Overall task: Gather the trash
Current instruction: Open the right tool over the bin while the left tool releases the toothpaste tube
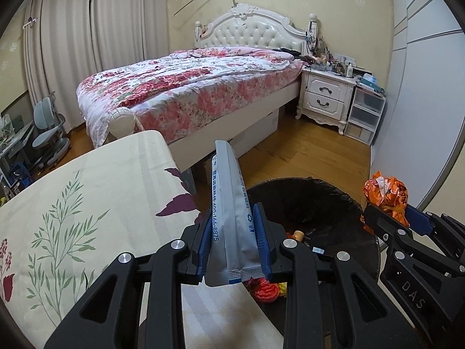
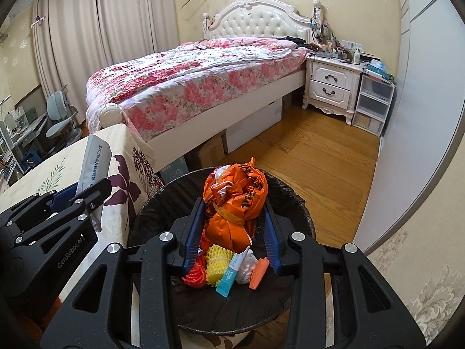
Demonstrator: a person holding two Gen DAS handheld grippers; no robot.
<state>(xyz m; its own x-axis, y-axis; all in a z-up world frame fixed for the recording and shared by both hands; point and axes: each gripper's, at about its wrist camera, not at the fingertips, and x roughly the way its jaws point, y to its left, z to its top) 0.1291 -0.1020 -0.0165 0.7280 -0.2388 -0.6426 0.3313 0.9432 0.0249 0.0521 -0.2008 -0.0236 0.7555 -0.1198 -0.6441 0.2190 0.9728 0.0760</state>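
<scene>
My left gripper (image 1: pixel 232 218) is shut on a grey foil pouch (image 1: pixel 229 203) with blue print, held upright over the edge of the cloth-covered table (image 1: pixel 87 203), beside the bin. It also shows in the right wrist view (image 2: pixel 94 157). My right gripper (image 2: pixel 232 212) is shut on a crumpled orange plastic bag (image 2: pixel 237 200), held above the black-lined trash bin (image 2: pixel 151 212). The orange bag shows in the left wrist view (image 1: pixel 385 193) too. Inside the bin lie a yellow foam net (image 2: pixel 216 264), a blue tube (image 2: pixel 229 276), a red net and white scraps.
A bed with a floral quilt (image 2: pixel 189 81) stands behind, with cardboard boxes (image 2: pixel 209 151) under it. A white nightstand (image 2: pixel 334 87) and plastic drawers (image 2: pixel 373 107) are at the far right. Wooden floor (image 2: pixel 314 168) lies right of the bin; a wardrobe wall (image 2: pixel 407 116) bounds it.
</scene>
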